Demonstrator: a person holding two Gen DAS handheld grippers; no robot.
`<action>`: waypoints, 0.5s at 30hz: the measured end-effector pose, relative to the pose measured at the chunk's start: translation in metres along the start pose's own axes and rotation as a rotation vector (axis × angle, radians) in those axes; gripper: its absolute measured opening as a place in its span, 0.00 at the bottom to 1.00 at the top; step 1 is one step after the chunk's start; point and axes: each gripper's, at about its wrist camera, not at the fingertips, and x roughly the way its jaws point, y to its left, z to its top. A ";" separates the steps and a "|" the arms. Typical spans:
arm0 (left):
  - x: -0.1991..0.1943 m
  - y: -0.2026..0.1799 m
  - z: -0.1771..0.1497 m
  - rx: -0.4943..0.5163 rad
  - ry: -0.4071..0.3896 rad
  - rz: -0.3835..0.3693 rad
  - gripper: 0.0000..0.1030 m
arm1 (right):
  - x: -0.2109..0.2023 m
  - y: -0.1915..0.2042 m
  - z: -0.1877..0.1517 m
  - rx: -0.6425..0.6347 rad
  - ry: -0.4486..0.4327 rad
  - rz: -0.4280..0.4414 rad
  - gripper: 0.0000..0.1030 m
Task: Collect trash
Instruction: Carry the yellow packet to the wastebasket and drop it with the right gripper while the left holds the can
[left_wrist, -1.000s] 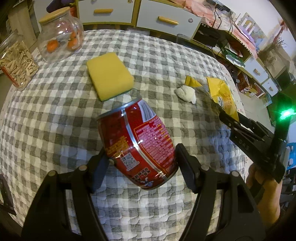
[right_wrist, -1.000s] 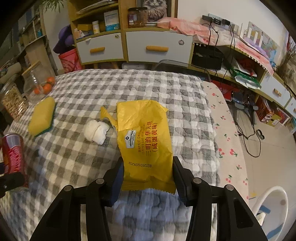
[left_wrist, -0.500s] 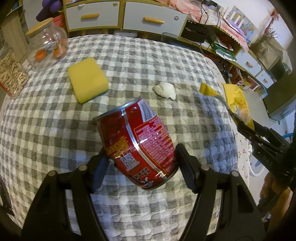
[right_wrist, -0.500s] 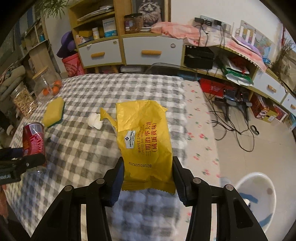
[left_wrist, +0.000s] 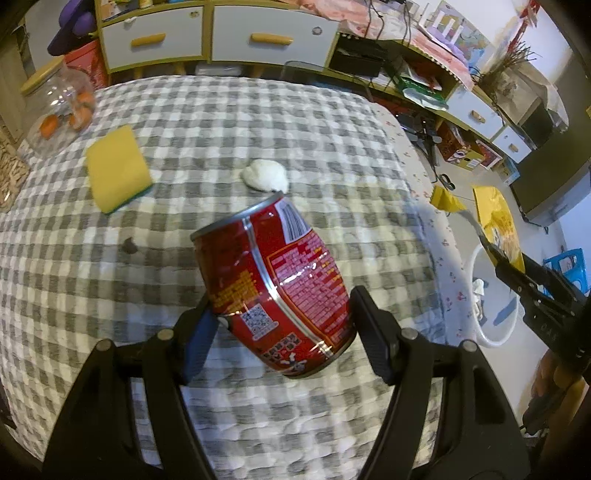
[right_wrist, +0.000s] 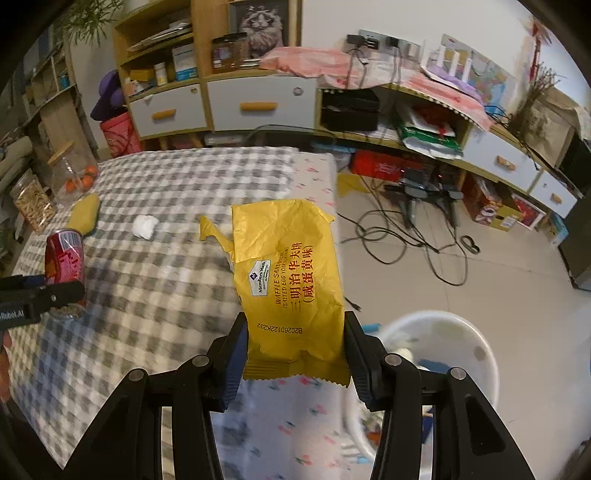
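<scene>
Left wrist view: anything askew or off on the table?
Red can sits tilted in the left tongs, top leaning up-left. A small dark spot marks the checked cloth; cannot tell whether stain or debris. Crumpled tissue lies uncollected.

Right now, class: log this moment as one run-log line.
left gripper: holds red can | right gripper: holds yellow wrapper | tissue wad: on table

Glossy metal can (left_wrist: 275, 284), crinkled shiny wrapper (right_wrist: 290, 280), quilted cloth (left_wrist: 258, 122).

White bin (right_wrist: 476, 354) contents blurred; seed jar (left_wrist: 9, 173) cut by frame edge.
</scene>
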 end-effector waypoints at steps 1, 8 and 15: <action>0.001 -0.003 0.001 0.000 0.000 -0.005 0.69 | -0.001 -0.005 -0.002 0.006 0.004 -0.007 0.49; 0.007 -0.022 0.001 0.017 0.000 -0.023 0.69 | -0.008 -0.044 -0.019 0.044 0.032 -0.051 0.49; 0.017 -0.051 -0.004 0.060 0.012 -0.037 0.69 | -0.010 -0.080 -0.039 0.089 0.074 -0.086 0.49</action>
